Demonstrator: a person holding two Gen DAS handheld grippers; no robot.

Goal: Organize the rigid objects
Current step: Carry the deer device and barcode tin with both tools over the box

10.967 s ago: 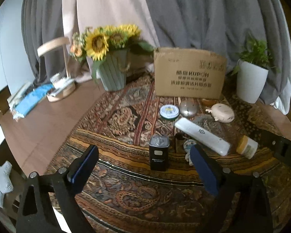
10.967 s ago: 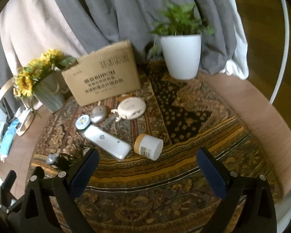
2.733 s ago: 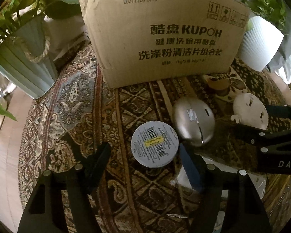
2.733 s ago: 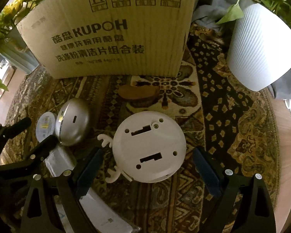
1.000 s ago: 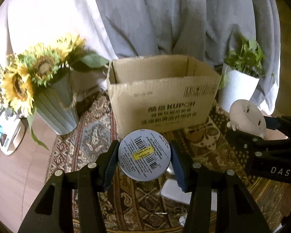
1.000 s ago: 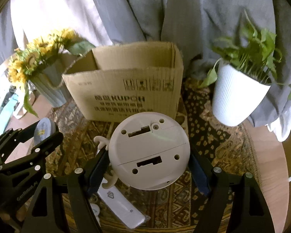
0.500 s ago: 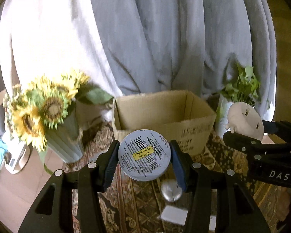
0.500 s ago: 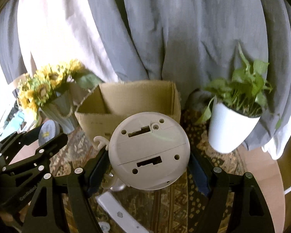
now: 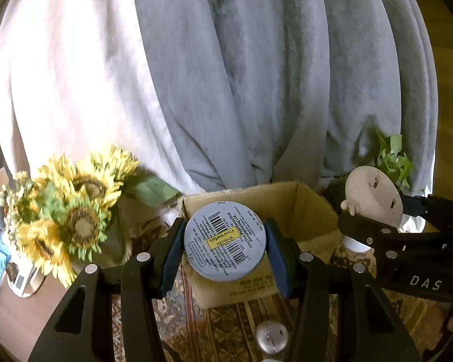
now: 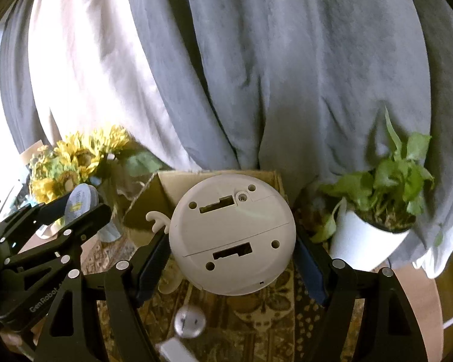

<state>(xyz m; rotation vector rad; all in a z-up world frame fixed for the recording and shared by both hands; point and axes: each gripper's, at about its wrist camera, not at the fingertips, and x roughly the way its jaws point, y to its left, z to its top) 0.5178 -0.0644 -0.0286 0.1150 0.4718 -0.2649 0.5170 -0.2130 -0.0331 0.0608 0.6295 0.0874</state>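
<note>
Both loads higher: jaws clamped on tin (image 9: pixel 225 240) and white disc (image 10: pixel 232 234), cardboard box (image 9: pixel 305 211) behind.

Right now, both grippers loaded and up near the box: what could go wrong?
1. Left gripper holds the round tin only by its curved rim; it could slip out.
2. Right gripper pinches the round white device edge to edge, with little margin.
3. Both loads are heading for one cardboard box; the grippers could collide.

Grey and white drapes (image 9: pixel 256 75) behind patterned rug (image 10: pixel 256 316).
</note>
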